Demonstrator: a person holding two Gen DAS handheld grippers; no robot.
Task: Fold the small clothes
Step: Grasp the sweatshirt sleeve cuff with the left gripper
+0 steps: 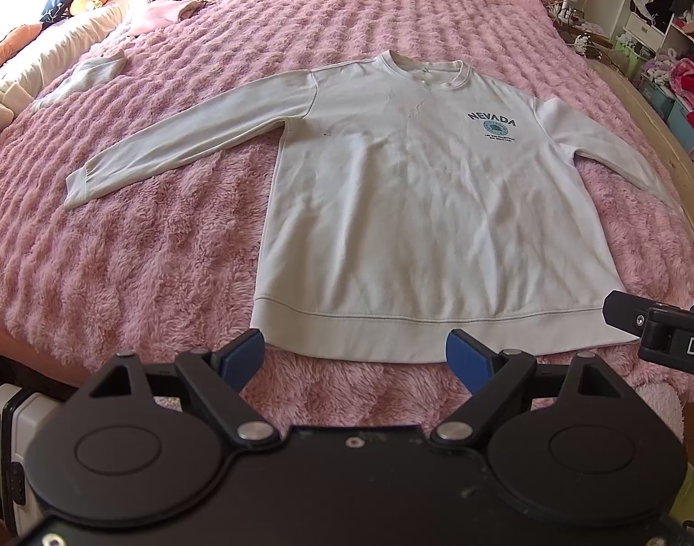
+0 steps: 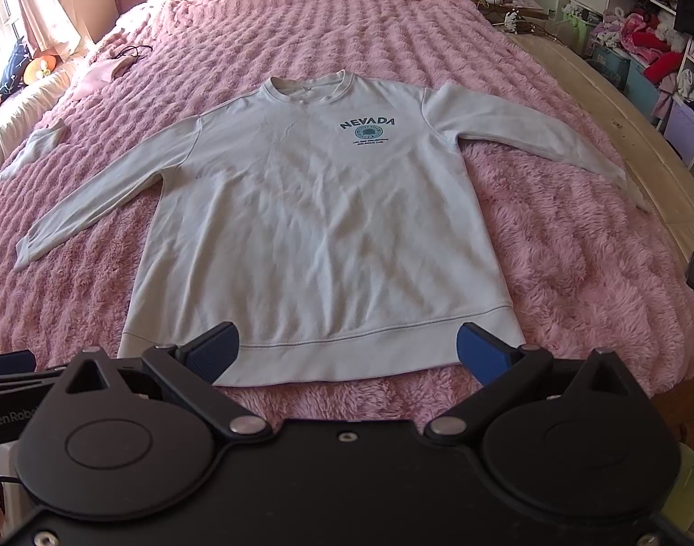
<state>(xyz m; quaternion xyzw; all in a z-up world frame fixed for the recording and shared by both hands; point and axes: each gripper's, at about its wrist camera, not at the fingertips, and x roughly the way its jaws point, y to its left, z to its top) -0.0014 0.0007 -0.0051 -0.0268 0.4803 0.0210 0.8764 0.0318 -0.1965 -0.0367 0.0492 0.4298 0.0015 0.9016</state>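
Sweatshirt first: a white long-sleeved cotton sweatshirt (image 1: 406, 191) (image 2: 319, 227) lies spread flat, front up, on a bed covered by a fluffy pink ribbed blanket (image 1: 142, 250) (image 2: 574, 250). Its round neckband is at the far end and its wide ribbed hem (image 1: 392, 336) (image 2: 328, 355) runs along the near edge. A dark blue "NEVADA" print (image 1: 492, 125) (image 2: 367, 129) with a round teal emblem sits on the chest, right of centre. Both sleeves stretch outward and slightly toward the near side; the left sleeve (image 1: 178, 141) (image 2: 105, 186) ends in a ribbed cuff on the blanket, and the right sleeve (image 1: 601, 145) (image 2: 529, 136) reaches to the right edge of the bed.

The left claw (image 1: 353, 359) hangs just short of the hem, its blue-padded fingers (image 1: 244, 357) spread wide apart and holding nothing. The right claw (image 2: 349, 350) sits likewise at the hem, near the garment's right half, fingers (image 2: 483, 350) wide apart and empty; the hem shows between them. In the left wrist view a black part of the right claw (image 1: 665, 336) pokes in at the right edge.

Farther off on the left, a small white knitted garment (image 1: 87, 77) (image 2: 37, 143) and a pale pink cloth (image 1: 160, 16) (image 2: 103, 75) lie on the blanket. On the right stand open shelves of mixed clothes (image 1: 670, 4) (image 2: 642, 32).
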